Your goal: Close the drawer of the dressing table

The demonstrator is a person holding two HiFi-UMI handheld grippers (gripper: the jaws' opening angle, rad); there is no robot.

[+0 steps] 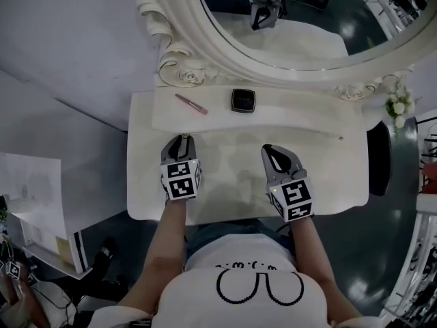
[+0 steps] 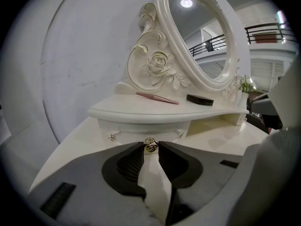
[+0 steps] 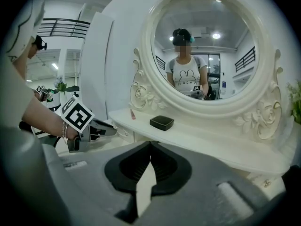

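Observation:
The white dressing table [image 1: 232,156] carries a raised shelf [image 2: 155,109] with a small drawer front [image 2: 141,126] beneath its overhang. A little gold drawer knob [image 2: 150,146] sits pinched between the tips of my left gripper [image 2: 150,147], which is shut on it. In the head view the left gripper [image 1: 181,139] points at the shelf's front edge, left of centre. How far the drawer stands out I cannot tell. My right gripper [image 1: 268,150] hovers over the tabletop to the right, its jaws [image 3: 150,145] shut on nothing. The left gripper [image 3: 89,128] also shows in the right gripper view.
On the shelf lie a pink stick [image 1: 191,104] and a black compact case [image 1: 242,100]. A large oval mirror [image 1: 300,26] in a carved white frame rises behind. A small flower sprig [image 1: 399,104] stands at the far right. A dark stool edge [image 1: 379,159] is right of the table.

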